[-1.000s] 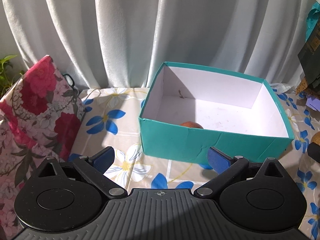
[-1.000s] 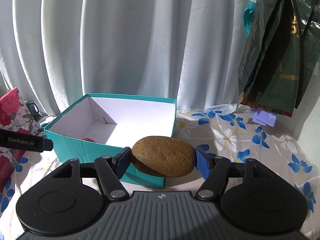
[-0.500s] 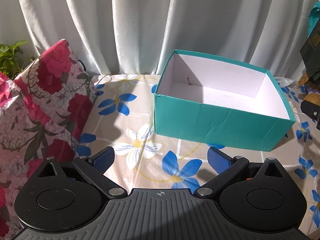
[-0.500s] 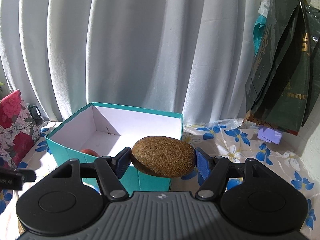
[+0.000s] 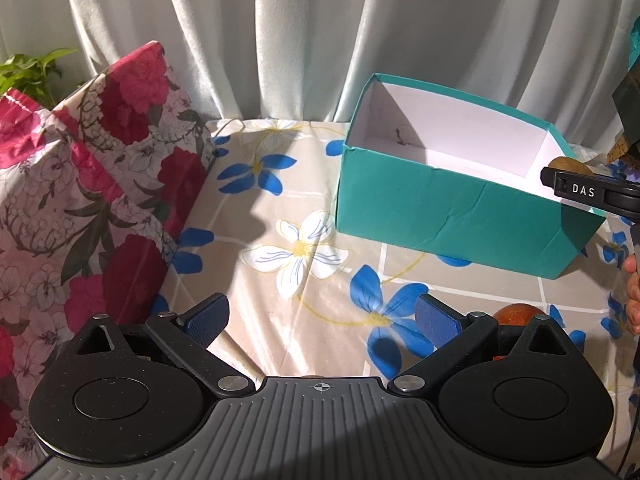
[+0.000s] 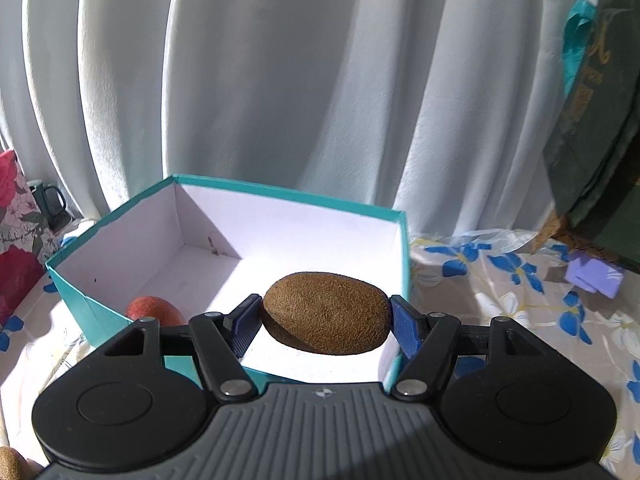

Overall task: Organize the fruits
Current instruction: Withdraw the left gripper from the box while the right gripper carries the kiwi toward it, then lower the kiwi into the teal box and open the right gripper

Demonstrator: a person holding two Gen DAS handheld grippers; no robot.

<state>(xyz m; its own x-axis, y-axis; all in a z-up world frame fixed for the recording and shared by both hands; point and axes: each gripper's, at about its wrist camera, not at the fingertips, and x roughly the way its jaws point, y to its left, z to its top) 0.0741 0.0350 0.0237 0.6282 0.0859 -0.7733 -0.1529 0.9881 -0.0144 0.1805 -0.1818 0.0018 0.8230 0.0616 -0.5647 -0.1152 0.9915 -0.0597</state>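
— Above the teal box (image 6: 280, 200), the right tool (image 6: 326, 320) grips the kiwi (image 6: 326, 312) by its two ends, likely so it can drop straight inside beside the reddish fruit (image 6: 154, 308) already lying there.

— And the left tool (image 5: 320, 316)?

— Its jaws stand apart, holding nothing, near the box. A floral cloth covers the desk (image 5: 280, 200); white curtains (image 6: 280, 80) hang behind the box.

A flowered tablecloth (image 5: 304, 208) carries the teal box (image 5: 448, 216), with a reddish fruit (image 5: 518, 314) lying near it.
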